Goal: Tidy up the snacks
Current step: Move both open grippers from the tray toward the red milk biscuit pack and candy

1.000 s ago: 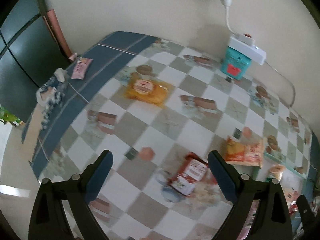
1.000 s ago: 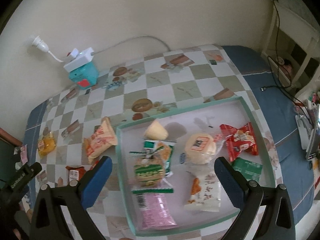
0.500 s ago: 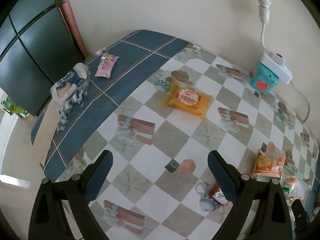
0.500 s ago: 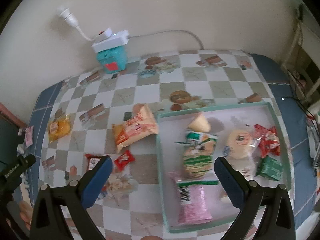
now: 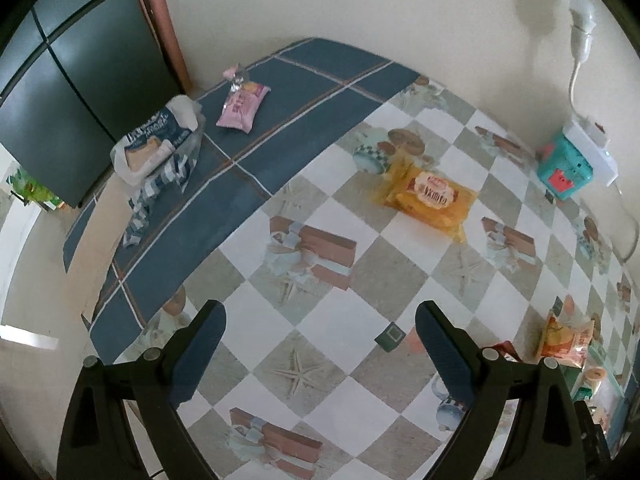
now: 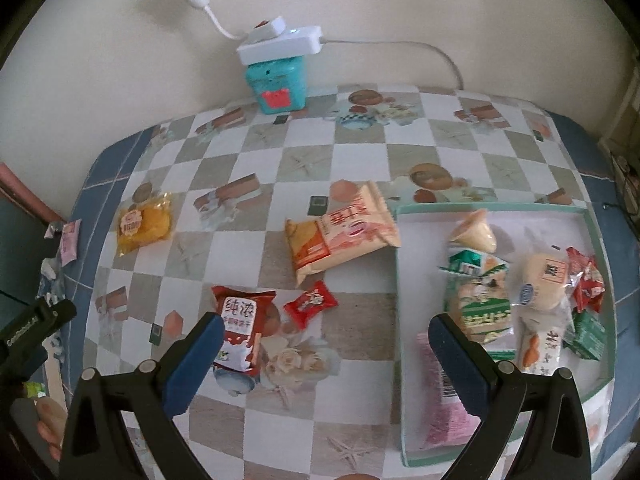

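Observation:
My left gripper (image 5: 320, 340) is open and empty above the checkered tablecloth. Ahead of it lie a yellow snack pack (image 5: 430, 196), a pink packet (image 5: 242, 102) and a blue-and-white bag (image 5: 156, 142) on the blue border. My right gripper (image 6: 326, 354) is open and empty over the table. A red milk packet (image 6: 240, 326) touches its left finger; a small red candy (image 6: 310, 304) and an orange-and-white bag (image 6: 340, 236) lie beyond. The green-rimmed tray (image 6: 398, 320) on the right holds several snacks, among them a pink packet (image 6: 444, 404).
A teal box (image 6: 278, 86) with a white power strip (image 6: 280, 42) on top stands at the wall, its cable running right. A dark cabinet (image 5: 68, 92) stands left of the table. The other gripper's body (image 6: 32, 322) and a hand (image 6: 50, 424) show at lower left.
Both views have swung left. The left view now takes in the blue border with the pink packet and bag. The right view has left the tray for the loose snacks beside it.

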### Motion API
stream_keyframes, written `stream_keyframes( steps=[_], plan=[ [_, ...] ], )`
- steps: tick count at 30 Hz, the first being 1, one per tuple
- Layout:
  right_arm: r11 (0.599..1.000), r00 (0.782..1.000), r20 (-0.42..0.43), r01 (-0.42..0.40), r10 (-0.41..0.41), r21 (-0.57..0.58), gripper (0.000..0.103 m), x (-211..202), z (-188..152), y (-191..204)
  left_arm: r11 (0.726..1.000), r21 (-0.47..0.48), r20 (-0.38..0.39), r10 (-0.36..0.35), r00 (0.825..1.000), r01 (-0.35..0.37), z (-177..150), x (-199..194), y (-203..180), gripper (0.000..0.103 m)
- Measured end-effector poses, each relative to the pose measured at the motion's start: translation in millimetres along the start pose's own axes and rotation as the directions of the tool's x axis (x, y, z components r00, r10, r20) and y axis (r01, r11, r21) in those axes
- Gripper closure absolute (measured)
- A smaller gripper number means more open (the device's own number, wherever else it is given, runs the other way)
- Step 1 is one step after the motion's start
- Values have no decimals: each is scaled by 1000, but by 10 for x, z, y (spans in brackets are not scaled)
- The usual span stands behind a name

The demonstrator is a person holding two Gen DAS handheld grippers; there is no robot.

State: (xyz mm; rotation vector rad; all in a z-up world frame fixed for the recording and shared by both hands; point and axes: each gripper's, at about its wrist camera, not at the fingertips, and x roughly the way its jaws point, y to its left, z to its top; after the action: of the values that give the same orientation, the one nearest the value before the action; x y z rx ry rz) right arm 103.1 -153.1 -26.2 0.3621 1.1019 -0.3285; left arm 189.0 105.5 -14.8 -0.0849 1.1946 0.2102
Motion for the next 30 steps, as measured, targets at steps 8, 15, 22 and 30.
stream_keyframes(
  steps=[8, 15, 22, 30],
  plan=[
    [999, 998, -50, -42, 42, -13, 0, 310, -74, 153, 1000, 31, -98, 8, 995, -5, -105, 376, -148, 7],
    [997, 996, -62, -59, 57, -46, 0, 503, -143, 336, 1000, 22, -151, 3, 989, 0, -156, 587, -186, 7],
    [998, 998, 6, -62, 62, 1, 0, 485, -23, 133, 996, 60, -190, -60, 980, 72, -213, 637, -375, 7],
    [1000, 997, 72, -3, 1, 28, 9, 396, 122, -191, 977, 115, -224, -149, 963, 178, -335, 603, -706, 7]
  ],
)
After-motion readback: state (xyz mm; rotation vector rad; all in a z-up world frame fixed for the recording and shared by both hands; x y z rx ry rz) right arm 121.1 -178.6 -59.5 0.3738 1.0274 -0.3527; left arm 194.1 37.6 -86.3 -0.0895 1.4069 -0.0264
